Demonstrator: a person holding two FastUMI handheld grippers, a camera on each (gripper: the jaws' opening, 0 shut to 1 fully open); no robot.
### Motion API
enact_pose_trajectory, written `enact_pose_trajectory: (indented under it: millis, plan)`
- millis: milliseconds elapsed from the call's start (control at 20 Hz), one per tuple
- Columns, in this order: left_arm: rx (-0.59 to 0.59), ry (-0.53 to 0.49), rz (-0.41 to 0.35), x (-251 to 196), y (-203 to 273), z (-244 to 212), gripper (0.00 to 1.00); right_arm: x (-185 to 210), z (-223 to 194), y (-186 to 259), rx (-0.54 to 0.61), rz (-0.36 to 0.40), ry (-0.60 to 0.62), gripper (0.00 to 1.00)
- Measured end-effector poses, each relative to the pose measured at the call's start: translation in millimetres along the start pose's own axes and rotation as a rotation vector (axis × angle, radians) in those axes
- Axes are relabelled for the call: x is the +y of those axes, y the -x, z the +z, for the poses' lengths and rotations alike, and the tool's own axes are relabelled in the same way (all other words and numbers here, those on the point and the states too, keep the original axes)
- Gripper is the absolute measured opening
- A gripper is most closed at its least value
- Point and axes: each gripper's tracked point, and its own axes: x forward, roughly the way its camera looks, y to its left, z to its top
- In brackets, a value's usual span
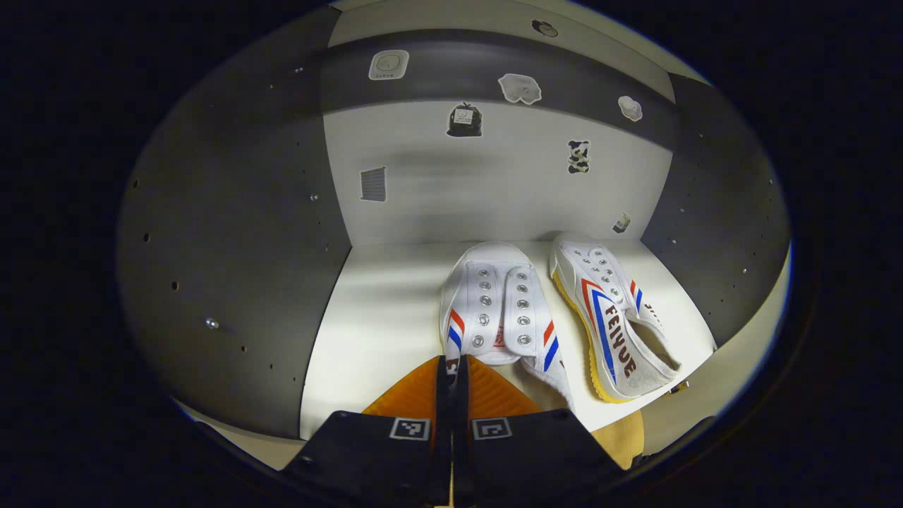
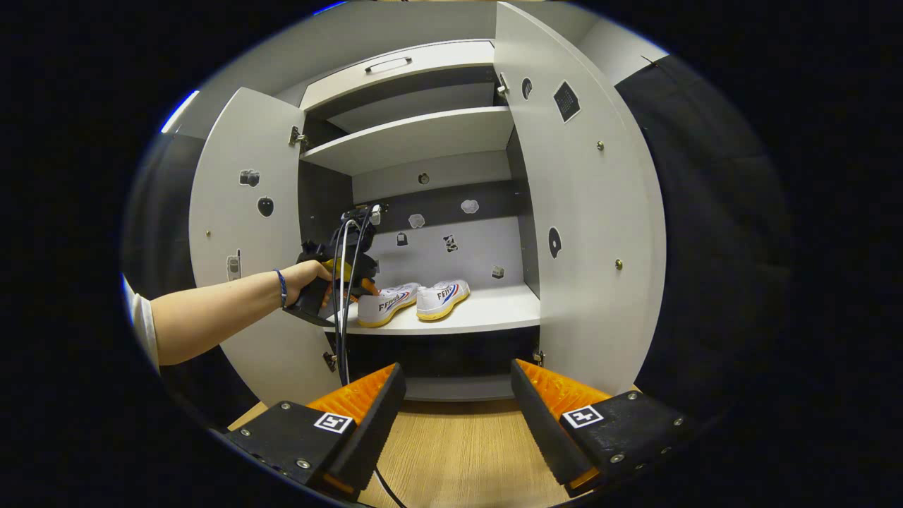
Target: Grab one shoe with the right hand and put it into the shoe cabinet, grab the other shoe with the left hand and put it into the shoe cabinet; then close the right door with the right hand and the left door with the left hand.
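Note:
Two white canvas shoes with red and blue stripes lie side by side on the cabinet's white shelf (image 1: 381, 310). In the left gripper view, the nearer shoe (image 1: 501, 310) points away from me, and my left gripper (image 1: 451, 370) is shut on its rear edge. The other shoe (image 1: 607, 310) leans on its side just to the right. In the right gripper view both shoes (image 2: 384, 303) (image 2: 441, 296) rest on the shelf (image 2: 494, 310), with a hand holding the left gripper (image 2: 353, 282) at the left one. My right gripper (image 2: 457, 384) is open and holds nothing, back from the cabinet above the wooden floor.
Both cabinet doors stand open: the left door (image 2: 243, 233) beside the person's arm (image 2: 211, 317), the right door (image 2: 585, 233) close to my right gripper. An upper shelf (image 2: 416, 137) and a drawer front (image 2: 395, 67) lie above. Dark side walls (image 1: 233, 282) flank the shelf.

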Motion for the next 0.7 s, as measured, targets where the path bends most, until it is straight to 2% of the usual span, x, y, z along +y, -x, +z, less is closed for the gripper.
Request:
enact_pose_trajectory:
  millis: [50, 100, 150, 250, 400, 450, 550, 600, 700]
  plan:
    - [-0.018, 0.015, 0.003, -1, 3, 3, 0.1, -1, 0, 1, -0.001, 0.001, 0.005, 0.92]
    - [-0.032, 0.032, -0.008, -2, 6, 4, 0.21, -2, 1, 3, -0.002, -0.001, 0.011, 0.92]
    - [-0.043, 0.045, -0.012, -3, 10, 5, 0.21, -5, 1, 5, -0.001, -0.005, 0.014, 0.92]
    - [-0.069, 0.057, 0.006, 1, 23, 9, 0.38, -8, 5, 14, -0.008, -0.01, 0.007, 0.92]
    - [-0.145, 0.072, -0.02, -12, 55, 20, 0.82, -18, 11, 26, -0.019, -0.024, -0.005, 0.92]
    - [-0.179, 0.071, -0.028, -16, 70, 26, 0.89, -22, 12, 30, -0.022, -0.028, -0.006, 0.92]
    - [-0.285, 0.061, -0.032, -24, 109, 41, 0.89, -33, 15, 40, -0.033, -0.046, -0.006, 0.92]
    - [-0.333, 0.046, -0.031, -28, 128, 46, 0.95, -40, 16, 46, -0.036, -0.055, -0.004, 0.92]
    - [-0.427, -0.004, -0.023, -35, 169, 56, 0.97, -57, 15, 55, -0.035, -0.076, 0.001, 0.93]
